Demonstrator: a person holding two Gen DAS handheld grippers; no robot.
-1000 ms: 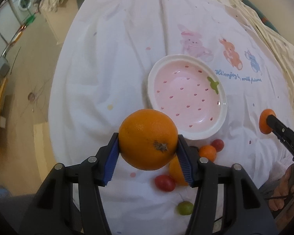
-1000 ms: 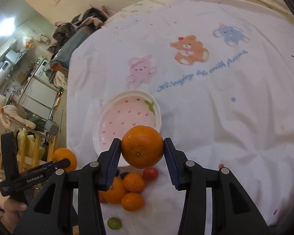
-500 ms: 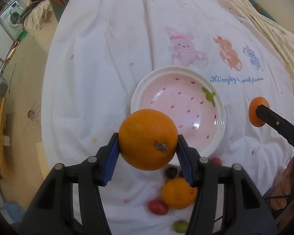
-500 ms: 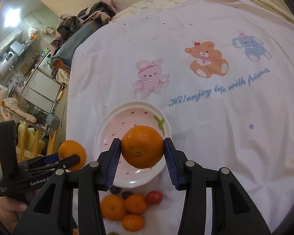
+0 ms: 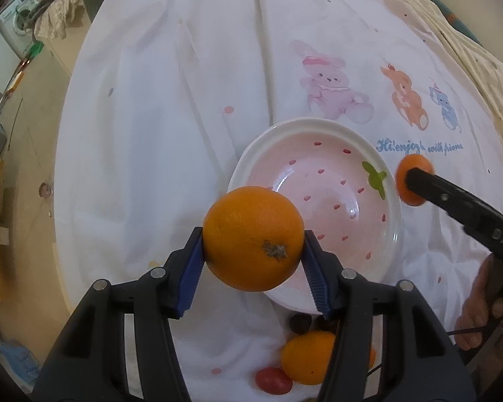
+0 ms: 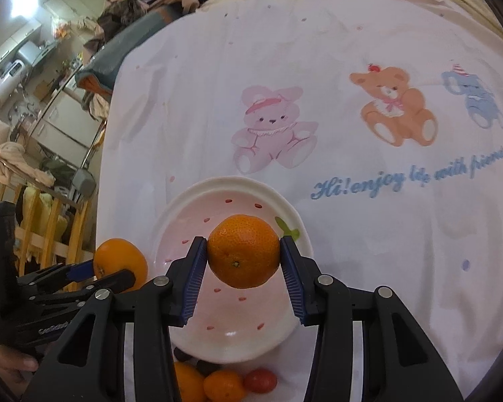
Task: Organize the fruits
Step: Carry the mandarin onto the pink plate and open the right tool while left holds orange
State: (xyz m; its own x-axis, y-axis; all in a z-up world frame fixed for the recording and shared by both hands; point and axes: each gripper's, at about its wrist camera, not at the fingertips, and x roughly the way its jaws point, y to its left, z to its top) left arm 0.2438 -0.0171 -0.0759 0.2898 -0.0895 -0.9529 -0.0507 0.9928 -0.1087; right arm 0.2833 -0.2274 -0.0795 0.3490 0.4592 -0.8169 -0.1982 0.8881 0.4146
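My left gripper (image 5: 253,256) is shut on a large orange (image 5: 253,238), held above the near left rim of a pink strawberry-pattern bowl (image 5: 382,244). In the right wrist view my right gripper (image 6: 243,258) is shut on a smaller orange (image 6: 243,250) that hangs over the same bowl (image 6: 184,207). The bowl holds nothing. Each gripper shows in the other's view: the right one with its orange (image 5: 406,184) at the bowl's right edge, the left one with its orange (image 6: 117,261) at the bowl's left edge.
Loose fruit lies on the white cartoon-print cloth (image 5: 171,107) just in front of the bowl: an orange (image 5: 306,356), a red tomato (image 5: 273,380), dark grapes (image 5: 298,322), also a small orange (image 6: 223,385) and tomato (image 6: 260,379). The cloth drops off at the left toward the floor.
Both grippers have carried their oranges forward toward the bowl and slightly down; the bowl now sits closer and larger under them. Neither grip has changed.
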